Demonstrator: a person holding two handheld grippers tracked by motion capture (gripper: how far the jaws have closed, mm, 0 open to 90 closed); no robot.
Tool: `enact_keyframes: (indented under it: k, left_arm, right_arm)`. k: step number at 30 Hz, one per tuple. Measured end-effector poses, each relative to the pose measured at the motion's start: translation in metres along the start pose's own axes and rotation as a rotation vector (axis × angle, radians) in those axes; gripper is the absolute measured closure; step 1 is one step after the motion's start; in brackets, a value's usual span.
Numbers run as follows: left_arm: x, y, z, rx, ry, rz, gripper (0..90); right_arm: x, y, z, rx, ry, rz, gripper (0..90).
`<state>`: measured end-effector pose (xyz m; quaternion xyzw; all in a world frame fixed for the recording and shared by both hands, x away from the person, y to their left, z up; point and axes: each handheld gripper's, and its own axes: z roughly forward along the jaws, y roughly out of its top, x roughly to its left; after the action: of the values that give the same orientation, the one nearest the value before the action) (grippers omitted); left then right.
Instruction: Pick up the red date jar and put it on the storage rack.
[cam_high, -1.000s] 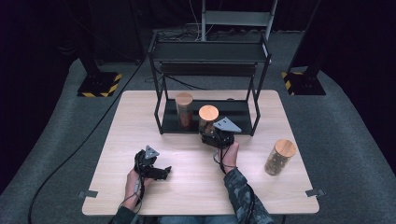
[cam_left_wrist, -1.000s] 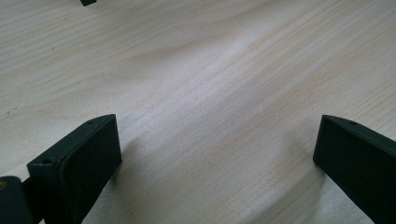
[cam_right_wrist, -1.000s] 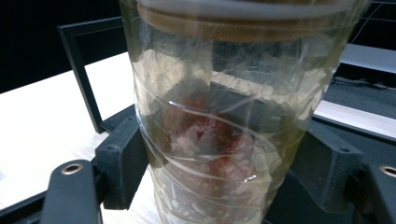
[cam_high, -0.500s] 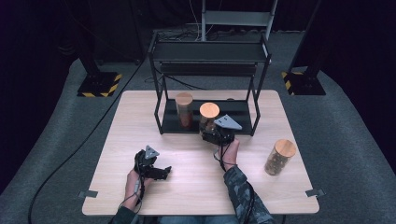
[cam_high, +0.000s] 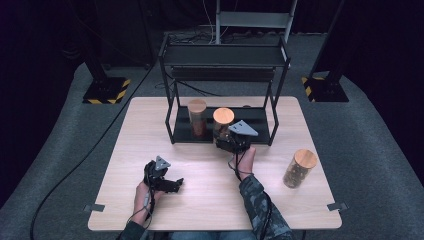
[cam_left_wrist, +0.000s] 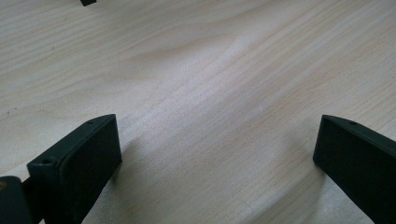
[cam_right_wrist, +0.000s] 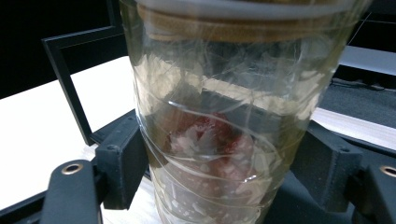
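The work in hand looks like putting jars on the lower shelf of the black rack (cam_high: 225, 131). One jar (cam_high: 197, 117) with a wooden lid stands there already, on the left part of the shelf. The right gripper (cam_high: 231, 142) holds a second jar (cam_high: 222, 122) just beside the first one; in the right gripper view both jaws press on its glass wall (cam_right_wrist: 219, 140), so it is clamped. I judge that this jar is at the shelf but not yet let go. A third jar (cam_high: 298, 168) stands on the table (cam_high: 310, 200), well apart, at the right side, and I think it is left to do. The left gripper (cam_high: 167, 183) rests low over the table near the person's side, its jaws wide apart with nothing between them.

Whether the held jar's bottom already touches the shelf I cannot tell, because the gripper hides it. The content of the jars is hard to make out; something reddish shows through the glass.
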<state>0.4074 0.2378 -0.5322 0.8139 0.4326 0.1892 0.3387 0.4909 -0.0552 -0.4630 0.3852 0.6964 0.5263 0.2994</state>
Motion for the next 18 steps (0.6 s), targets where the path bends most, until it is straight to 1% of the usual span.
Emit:
enact_keyframes:
  k: [9, 18]
  left_arm:
    - [0.0000, 0.0000, 0.0000, 0.000, 0.000, 0.001, 0.2]
    - [0.0000, 0.0000, 0.0000, 0.000, 0.000, 0.000, 0.2]
  right_arm:
    - [-0.0033, 0.0028, 0.0042, 0.005, -0.004, -0.002, 24.3]
    - [-0.0076, 0.0027, 0.0088, 0.015, -0.007, 0.006, 24.3]
